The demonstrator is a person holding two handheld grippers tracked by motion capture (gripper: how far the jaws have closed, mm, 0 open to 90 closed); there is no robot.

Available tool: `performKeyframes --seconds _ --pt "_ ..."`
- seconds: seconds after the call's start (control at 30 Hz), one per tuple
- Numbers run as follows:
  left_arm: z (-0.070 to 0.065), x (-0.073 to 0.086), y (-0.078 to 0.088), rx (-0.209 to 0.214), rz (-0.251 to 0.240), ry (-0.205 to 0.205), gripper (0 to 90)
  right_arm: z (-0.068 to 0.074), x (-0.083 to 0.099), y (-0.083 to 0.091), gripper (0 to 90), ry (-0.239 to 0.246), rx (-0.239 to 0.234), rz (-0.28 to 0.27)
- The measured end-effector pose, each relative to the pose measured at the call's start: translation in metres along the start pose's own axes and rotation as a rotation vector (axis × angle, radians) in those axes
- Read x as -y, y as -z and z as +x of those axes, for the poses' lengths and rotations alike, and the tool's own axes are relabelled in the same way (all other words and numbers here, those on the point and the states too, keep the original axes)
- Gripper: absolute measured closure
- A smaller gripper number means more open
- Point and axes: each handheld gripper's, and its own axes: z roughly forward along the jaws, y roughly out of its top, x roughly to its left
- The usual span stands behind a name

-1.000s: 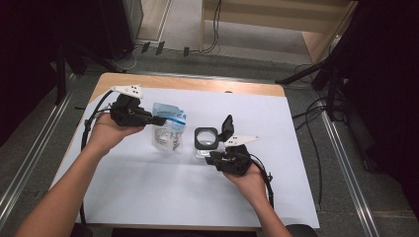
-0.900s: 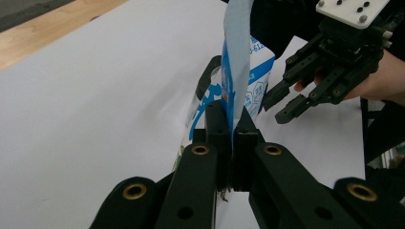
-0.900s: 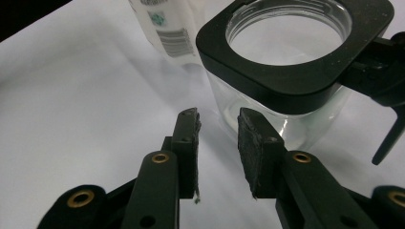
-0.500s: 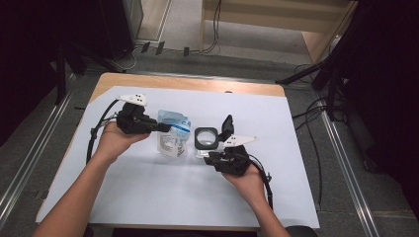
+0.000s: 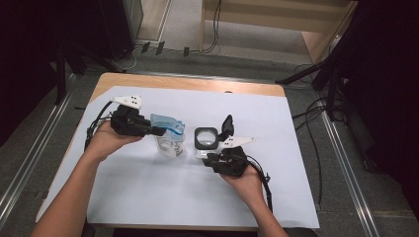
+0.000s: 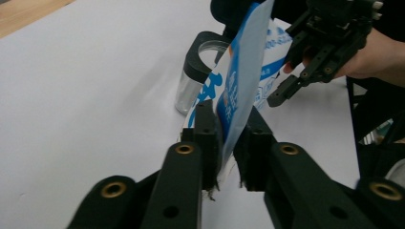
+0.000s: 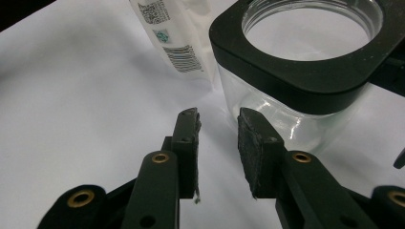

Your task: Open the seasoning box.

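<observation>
A blue and white pouch [image 5: 169,134] stands on the white sheet left of a clear glass jar [image 5: 206,138] with a black square rim. My left gripper [image 5: 159,131] reaches the pouch from the left. Its jaws have just been opening. The pouch [image 6: 241,81] is still between them, leaning on one pad with a gap to the other. My left gripper [image 6: 230,114] is open. My right gripper [image 5: 206,153] sits just in front of the jar, open a little. In the right gripper view my right gripper [image 7: 217,119] has nothing between its pads. The jar [image 7: 296,71] is just ahead on the right and the pouch [image 7: 174,38] is behind.
A black lid-like piece [image 5: 227,126] stands up right of the jar. The white sheet [image 5: 163,192] covers most of the wooden table [image 5: 148,81]. Cables [image 5: 264,182] trail from both grippers. Dark stands and floor rails flank the table.
My left gripper and the pouch have shifted slightly toward the near side of the table. The right hand and the jar have not moved.
</observation>
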Motion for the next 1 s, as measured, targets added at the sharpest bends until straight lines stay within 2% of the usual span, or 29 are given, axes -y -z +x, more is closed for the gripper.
performKeyframes --seconds 0.03,0.07,0.13,0.2,0.3,0.4,0.43,0.47,0.53,0.63,0.67,0.77,0.8,1.0 --pt "0.000 0.000 0.000 0.005 0.000 -0.009 78.9 0.000 0.000 0.000 70.6 0.000 0.000 0.000" --pt "0.000 0.000 0.001 0.011 0.007 -0.022 73.1 0.000 0.000 0.000 70.6 -0.002 0.000 0.001" --pt "-0.001 -0.001 0.001 0.001 0.010 -0.033 71.8 0.000 0.000 0.000 70.6 -0.002 0.000 0.001" --pt "0.000 -0.001 0.003 0.009 0.006 -0.049 66.4 0.000 0.000 0.001 70.6 -0.005 -0.001 0.001" --pt "0.000 -0.002 0.005 -0.009 0.049 -0.086 62.1 -0.001 0.000 0.001 70.6 -0.010 0.001 0.001" --pt "0.000 -0.004 0.006 -0.001 0.076 -0.117 60.7 0.000 0.000 0.001 70.6 -0.012 -0.002 0.000" --pt "0.001 -0.005 0.007 0.006 0.113 -0.134 60.0 0.000 0.000 0.001 70.6 -0.011 -0.003 0.000" --pt "0.001 -0.005 0.007 0.006 0.113 -0.134 59.8 0.000 0.000 0.001 70.6 -0.011 -0.003 0.000" --pt "0.003 -0.008 0.008 0.001 0.151 -0.159 59.6 -0.001 0.000 0.001 70.6 -0.010 -0.001 -0.001" --pt "0.006 -0.011 0.011 0.019 0.148 -0.171 61.3 -0.001 -0.001 0.002 70.6 -0.014 -0.004 -0.003" --pt "0.008 -0.012 0.010 0.020 0.147 -0.164 65.0 -0.001 -0.001 0.001 70.6 -0.009 -0.004 -0.006" --pt "0.013 -0.012 0.006 0.052 0.149 -0.158 68.7 0.000 -0.001 0.001 70.6 -0.009 -0.006 -0.007" --pt "0.013 -0.012 0.002 0.062 0.150 -0.160 73.2 0.000 -0.002 0.001 70.6 -0.010 -0.010 -0.009" --pt "0.014 -0.012 -0.003 0.071 0.165 -0.169 80.9 0.000 -0.002 0.000 70.6 -0.009 -0.012 -0.008"
